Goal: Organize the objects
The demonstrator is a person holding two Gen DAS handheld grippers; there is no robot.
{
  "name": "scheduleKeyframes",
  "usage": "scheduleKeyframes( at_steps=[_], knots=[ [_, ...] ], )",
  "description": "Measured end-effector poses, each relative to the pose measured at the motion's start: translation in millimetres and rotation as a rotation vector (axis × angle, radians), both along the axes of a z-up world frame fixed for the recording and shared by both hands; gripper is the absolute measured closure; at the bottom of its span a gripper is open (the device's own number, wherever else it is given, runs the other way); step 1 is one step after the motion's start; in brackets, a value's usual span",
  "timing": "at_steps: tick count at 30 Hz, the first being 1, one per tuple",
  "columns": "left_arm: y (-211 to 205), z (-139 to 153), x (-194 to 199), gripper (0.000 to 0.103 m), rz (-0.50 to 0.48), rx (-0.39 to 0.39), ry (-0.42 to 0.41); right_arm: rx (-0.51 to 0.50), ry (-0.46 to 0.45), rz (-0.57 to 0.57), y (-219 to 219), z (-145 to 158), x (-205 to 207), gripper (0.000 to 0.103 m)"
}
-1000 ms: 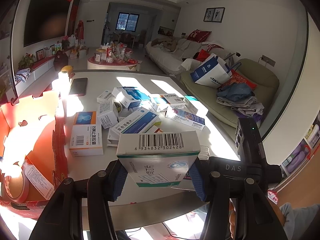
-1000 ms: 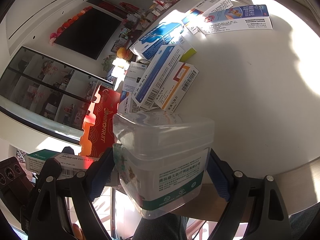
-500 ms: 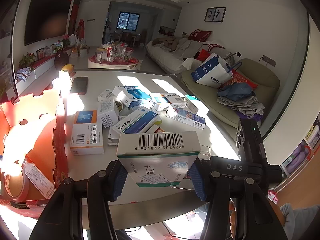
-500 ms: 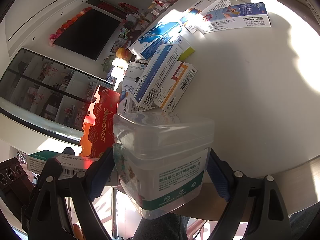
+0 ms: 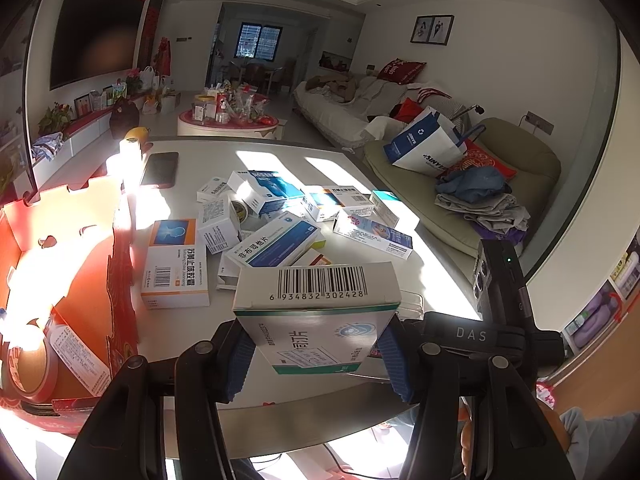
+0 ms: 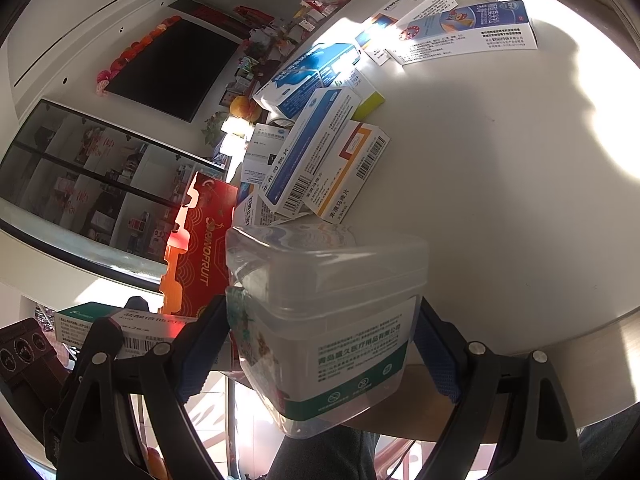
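Red carton [image 5: 60, 280], left edge of the left wrist frame, open top: a tape roll [image 5: 24, 368] and a paper slip inside. Left gripper [image 5: 316, 356] clamped on a white-green medicine box [image 5: 316, 312], bottom centre, barcode face up, blue pads on both sides. Right gripper [image 6: 320, 348] clamped on a clear lidded plastic tub [image 6: 324, 320] with green-banded label, bottom centre. Loose medicine boxes [image 5: 276, 216] piled mid-worktop [image 5: 360, 272], beyond both grippers.
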State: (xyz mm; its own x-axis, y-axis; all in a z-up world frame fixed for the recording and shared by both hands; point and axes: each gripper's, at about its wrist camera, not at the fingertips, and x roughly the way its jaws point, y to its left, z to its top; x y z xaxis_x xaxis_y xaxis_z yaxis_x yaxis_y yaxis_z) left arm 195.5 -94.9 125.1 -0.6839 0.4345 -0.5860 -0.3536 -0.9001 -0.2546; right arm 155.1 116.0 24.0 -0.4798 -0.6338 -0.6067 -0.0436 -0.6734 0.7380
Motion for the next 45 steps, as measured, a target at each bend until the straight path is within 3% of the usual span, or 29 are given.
scheduleKeyframes(
  at_steps=[45],
  knots=[
    [2.4,3.1,-2.6,0.043,0.006,-0.001,-0.002,-0.003,-0.005,-0.005,0.4,-0.5,2.6,0.015]
  ],
)
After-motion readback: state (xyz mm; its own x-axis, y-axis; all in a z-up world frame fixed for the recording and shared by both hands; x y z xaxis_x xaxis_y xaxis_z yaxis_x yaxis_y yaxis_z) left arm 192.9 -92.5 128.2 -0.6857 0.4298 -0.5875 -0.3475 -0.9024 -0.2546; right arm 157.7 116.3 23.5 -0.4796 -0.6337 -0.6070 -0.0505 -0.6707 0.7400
